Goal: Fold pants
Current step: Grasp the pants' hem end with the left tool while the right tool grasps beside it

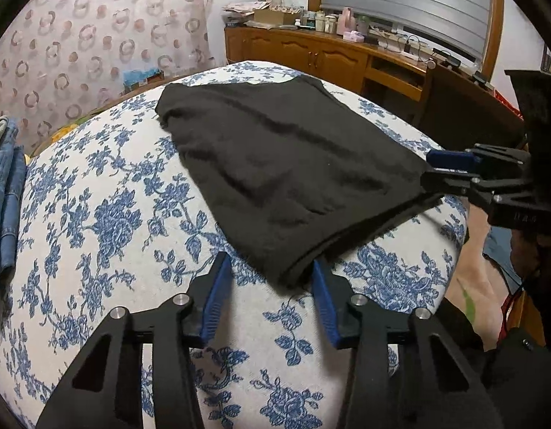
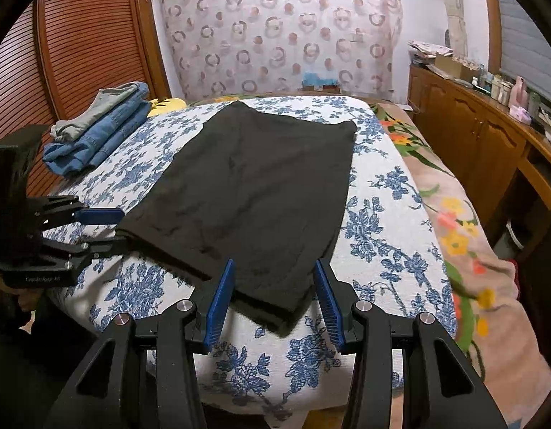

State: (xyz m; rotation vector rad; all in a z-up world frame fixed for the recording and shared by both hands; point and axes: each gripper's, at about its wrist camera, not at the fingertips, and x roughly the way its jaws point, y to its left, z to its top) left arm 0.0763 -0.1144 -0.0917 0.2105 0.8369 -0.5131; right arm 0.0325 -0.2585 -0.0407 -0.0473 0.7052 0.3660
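Two blue fingers of the left gripper (image 1: 271, 286) stand apart around one corner of the black pants (image 1: 282, 164) on the flowered bed (image 1: 96, 214). Right view: right gripper (image 2: 273, 293) likewise gapes around another corner; only here, one pile of folded jeans (image 2: 100, 128).

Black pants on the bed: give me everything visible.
Black pants: soft matte fabric, folded into a flat, lightly wrinkled rectangle. They lie on the blue-flowered bedspread, lengthwise away from the cameras. The near edge shows stacked layers. The left claw and right claw, both open, each straddle a near corner.
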